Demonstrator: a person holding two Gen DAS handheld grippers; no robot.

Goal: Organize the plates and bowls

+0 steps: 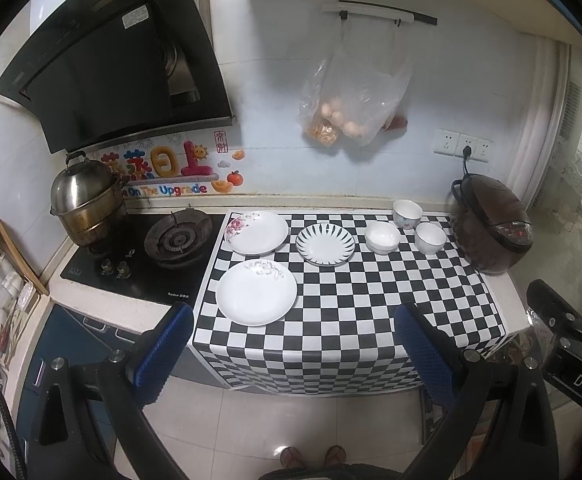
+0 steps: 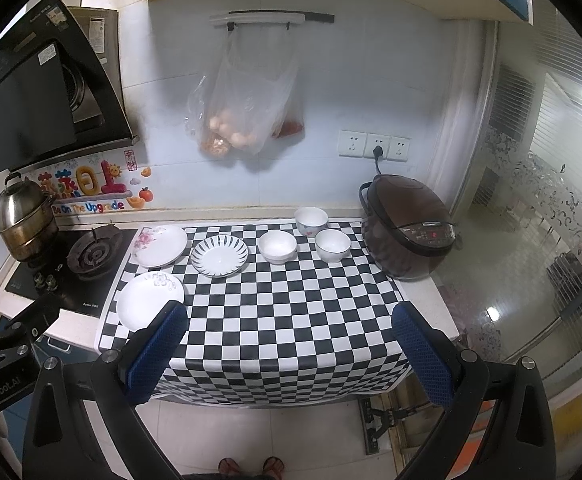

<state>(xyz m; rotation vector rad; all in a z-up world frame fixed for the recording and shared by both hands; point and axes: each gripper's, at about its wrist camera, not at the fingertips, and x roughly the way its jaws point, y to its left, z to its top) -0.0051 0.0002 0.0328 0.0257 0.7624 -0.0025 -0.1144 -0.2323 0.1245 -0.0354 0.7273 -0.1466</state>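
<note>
On the checkered cloth [image 1: 351,300] lie three plates: a white plate with a grey flower [image 1: 256,292] [image 2: 150,305] at the front left, a pink-flowered plate [image 1: 257,232] [image 2: 160,245] behind it, and a black-striped plate [image 1: 325,244] [image 2: 219,255]. Three white bowls stand to the right: one in the middle [image 1: 382,237] [image 2: 277,245], one at the back [image 1: 407,213] [image 2: 311,221], one nearest the cooker [image 1: 430,237] [image 2: 332,245]. My left gripper [image 1: 295,348] and right gripper [image 2: 291,348] are both open and empty, held off the counter's front edge.
A brown rice cooker [image 1: 491,228] [image 2: 407,228] stands at the counter's right end. A gas stove [image 1: 179,236] with a steel pot [image 1: 85,204] is at the left. A plastic bag of food [image 1: 351,100] hangs on the wall. Glass partition at the right.
</note>
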